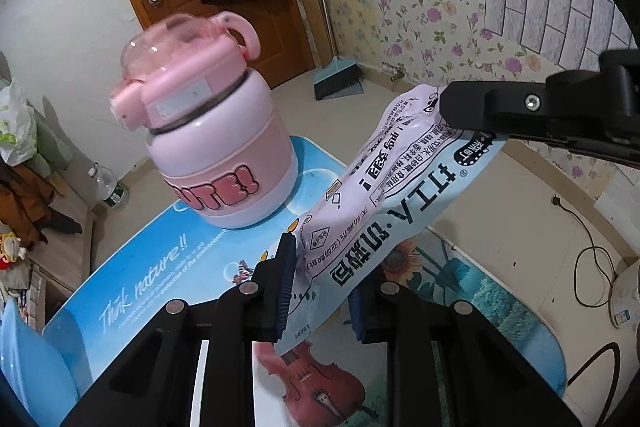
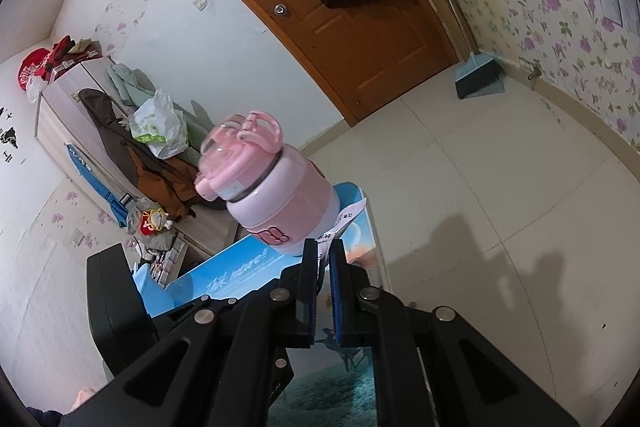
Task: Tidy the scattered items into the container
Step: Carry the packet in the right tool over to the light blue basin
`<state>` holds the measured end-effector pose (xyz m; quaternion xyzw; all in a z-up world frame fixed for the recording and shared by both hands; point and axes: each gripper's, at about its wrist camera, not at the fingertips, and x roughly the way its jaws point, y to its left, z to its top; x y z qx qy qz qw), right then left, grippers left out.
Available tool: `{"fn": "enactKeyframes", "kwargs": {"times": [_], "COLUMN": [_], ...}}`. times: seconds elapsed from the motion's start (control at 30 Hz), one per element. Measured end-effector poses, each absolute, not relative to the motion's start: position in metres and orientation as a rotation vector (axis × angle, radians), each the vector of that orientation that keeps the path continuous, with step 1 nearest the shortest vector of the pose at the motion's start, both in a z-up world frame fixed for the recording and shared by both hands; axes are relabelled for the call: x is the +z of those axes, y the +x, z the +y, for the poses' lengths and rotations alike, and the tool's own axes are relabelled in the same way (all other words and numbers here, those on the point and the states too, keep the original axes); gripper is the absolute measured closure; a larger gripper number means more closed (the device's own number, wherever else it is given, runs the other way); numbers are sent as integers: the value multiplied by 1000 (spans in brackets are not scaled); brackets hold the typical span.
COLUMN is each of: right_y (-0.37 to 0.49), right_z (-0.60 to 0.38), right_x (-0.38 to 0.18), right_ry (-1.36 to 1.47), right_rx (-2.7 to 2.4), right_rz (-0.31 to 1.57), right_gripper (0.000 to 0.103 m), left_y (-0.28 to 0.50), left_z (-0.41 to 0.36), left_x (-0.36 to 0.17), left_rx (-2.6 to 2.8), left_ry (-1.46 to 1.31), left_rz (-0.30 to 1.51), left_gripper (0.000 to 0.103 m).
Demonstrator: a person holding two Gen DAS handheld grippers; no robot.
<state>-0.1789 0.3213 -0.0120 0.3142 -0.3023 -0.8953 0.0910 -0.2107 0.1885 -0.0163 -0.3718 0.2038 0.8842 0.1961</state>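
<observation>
1. Left wrist view is showing the left gripper (image 1: 320, 291) pinching the near end of the packet (image 1: 384, 203), its fingers (image 1: 285, 287) closed on the wrapper.
2. The right gripper (image 1: 452, 115) is gripping the packet's far end, fingers closed, so the packet is hanging stretched between the two, above the worktop (image 1: 152, 267).
3. The packet is looking light, soft and crinkly, probably slippery film; I judge the flat sealed ends the safest places to hold, as squeezing the middle could crush the contents.
4. The bottle (image 1: 212, 131) is standing on the worktop beyond the packet, blurred at its lid; it is likely heavier and rigid.
5. The container is hard to identify: a blue rim (image 1: 28, 359) is cut off at the left edge, and I cannot tell whether that is it.
6. In the right wrist view, only a sliver of packet (image 2: 322, 259) is showing between the fingers.
</observation>
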Motion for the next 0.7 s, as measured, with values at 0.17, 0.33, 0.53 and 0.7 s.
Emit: {"fn": "enactKeyframes", "kwargs": {"times": [0.17, 0.33, 0.53, 0.7], "right_y": [-169, -156, -138, -120], "right_z": [315, 304, 285, 262], "right_x": [7, 31, 60, 89], "right_ry": [902, 863, 816, 772], "right_rx": [-2672, -2683, -2691, -2687], "right_rz": [-875, -829, -789, -741], "right_gripper": [97, 97, 97, 97], "left_y": [-201, -187, -168, -146], "left_z": [183, 173, 158, 136], "left_x": [2, 22, 46, 71], "left_rx": [2496, 2529, 2569, 2616], "left_ry": [-1009, -967, -916, -867], "left_rz": [559, 537, 513, 465], "left_gripper": [81, 81, 81, 80]}}
